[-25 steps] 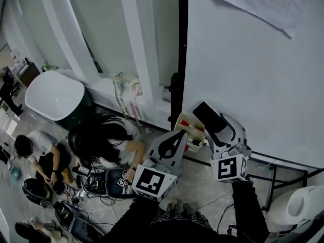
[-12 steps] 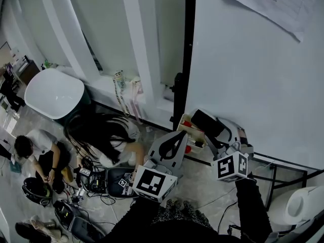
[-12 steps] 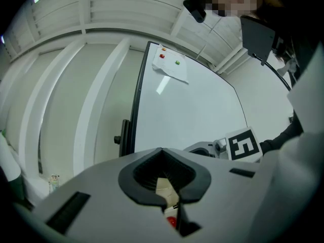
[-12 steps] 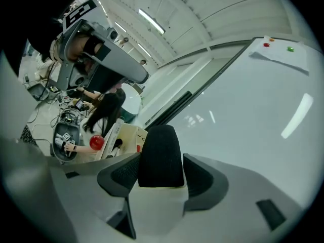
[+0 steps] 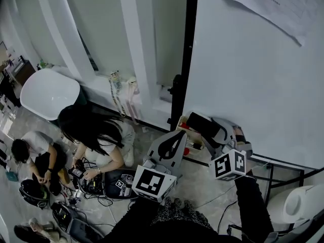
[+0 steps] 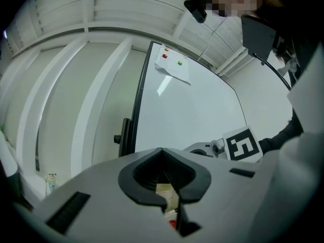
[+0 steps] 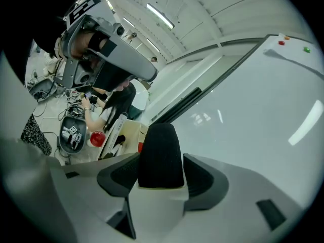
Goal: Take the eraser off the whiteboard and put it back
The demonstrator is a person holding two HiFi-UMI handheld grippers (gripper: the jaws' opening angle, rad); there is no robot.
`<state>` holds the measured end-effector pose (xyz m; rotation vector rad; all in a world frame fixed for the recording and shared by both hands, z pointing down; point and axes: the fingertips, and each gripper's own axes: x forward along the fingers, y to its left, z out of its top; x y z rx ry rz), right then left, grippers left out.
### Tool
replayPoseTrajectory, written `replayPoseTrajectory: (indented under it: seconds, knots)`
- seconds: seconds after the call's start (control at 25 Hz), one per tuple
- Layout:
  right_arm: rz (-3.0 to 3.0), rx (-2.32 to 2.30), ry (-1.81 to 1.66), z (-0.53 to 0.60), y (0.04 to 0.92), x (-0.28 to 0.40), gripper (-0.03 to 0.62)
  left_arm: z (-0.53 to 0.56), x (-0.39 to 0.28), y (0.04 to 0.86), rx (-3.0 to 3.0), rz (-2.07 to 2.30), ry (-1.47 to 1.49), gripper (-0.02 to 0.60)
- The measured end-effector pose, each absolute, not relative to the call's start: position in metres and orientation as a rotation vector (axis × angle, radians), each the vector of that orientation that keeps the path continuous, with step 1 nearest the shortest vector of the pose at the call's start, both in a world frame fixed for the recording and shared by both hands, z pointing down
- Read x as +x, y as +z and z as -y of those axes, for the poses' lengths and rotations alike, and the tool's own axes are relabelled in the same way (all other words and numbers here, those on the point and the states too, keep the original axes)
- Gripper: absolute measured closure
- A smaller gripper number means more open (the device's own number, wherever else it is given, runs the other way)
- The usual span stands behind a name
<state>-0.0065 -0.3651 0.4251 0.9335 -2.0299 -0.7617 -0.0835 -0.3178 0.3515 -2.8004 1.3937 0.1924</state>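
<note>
The black eraser [image 5: 198,123] sticks out between the jaws of my right gripper [image 5: 204,127], which is shut on it. It is held near the lower left corner of the whiteboard [image 5: 253,75], just above the cream marker tray [image 5: 186,135]. In the right gripper view the eraser [image 7: 161,156] stands up dark against the board [image 7: 253,110]; I cannot tell whether it touches the board. My left gripper [image 5: 177,135] hangs just left of the tray, jaws together and empty. The left gripper view shows its tips [image 6: 169,206] closed before the tray.
A paper sheet [image 5: 268,4] is pinned at the board's top. A black stand post [image 5: 178,97] runs along the board's left edge. Two people [image 5: 93,135] [image 5: 30,151] sit on the floor among cables and gear. A white round seat [image 5: 48,92] stands far left.
My right gripper has sunk and rolled with the eraser, drawing closer to the tray. The long-haired person has shifted left and sat up. The left gripper has hardly moved.
</note>
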Motion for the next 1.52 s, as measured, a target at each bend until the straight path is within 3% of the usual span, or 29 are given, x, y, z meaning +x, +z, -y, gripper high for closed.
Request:
replayPoseTrajectory:
  seconds: [1.52]
  knots:
    - [2.278,0.962,-0.544,0.37,0.428,-0.026,0.322,0.332,-0.077,0.359,-2.821,-1.344,0.121,0.575]
